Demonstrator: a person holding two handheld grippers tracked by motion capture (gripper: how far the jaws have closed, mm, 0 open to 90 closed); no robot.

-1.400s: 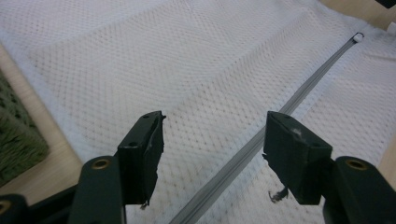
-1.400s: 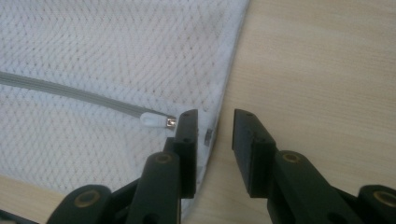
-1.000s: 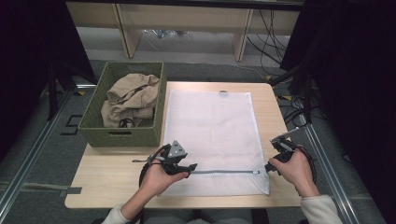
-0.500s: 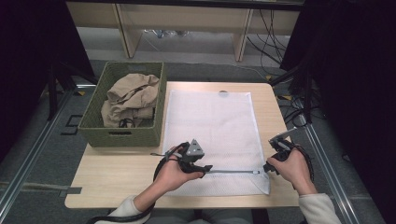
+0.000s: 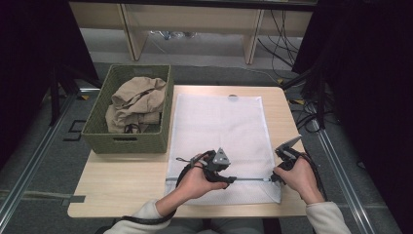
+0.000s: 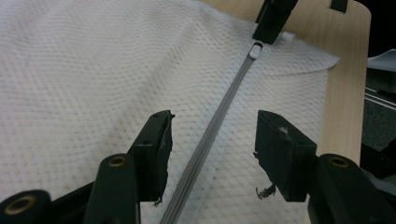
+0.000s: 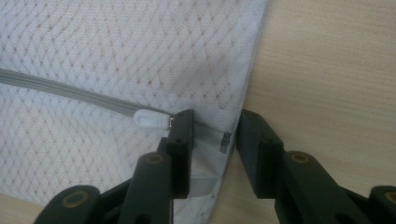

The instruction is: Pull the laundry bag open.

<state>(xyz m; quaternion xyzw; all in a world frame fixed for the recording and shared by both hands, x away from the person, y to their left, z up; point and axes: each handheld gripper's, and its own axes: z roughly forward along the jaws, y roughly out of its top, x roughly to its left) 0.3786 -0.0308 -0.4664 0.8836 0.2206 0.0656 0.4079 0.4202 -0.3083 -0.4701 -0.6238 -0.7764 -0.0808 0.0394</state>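
Since the earlier frame the left gripper [image 5: 229,179] had slid rightward along the grey zipper [image 6: 219,116] of the limp, light mesh laundry bag [image 5: 221,131] lying flat on the table [image 5: 122,195], jaws narrowing yet unclamped astride it; right gripper [image 7: 212,135] stood open at the bag's corner beside the small white pull [image 7: 149,120], judged the proper hold.

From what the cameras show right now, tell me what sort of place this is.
Probably a lab or recording workstation, not a home: a small wooden table between dark curtains, loose cables on the floor behind, and a handheld gripper over a mesh laundry bag.
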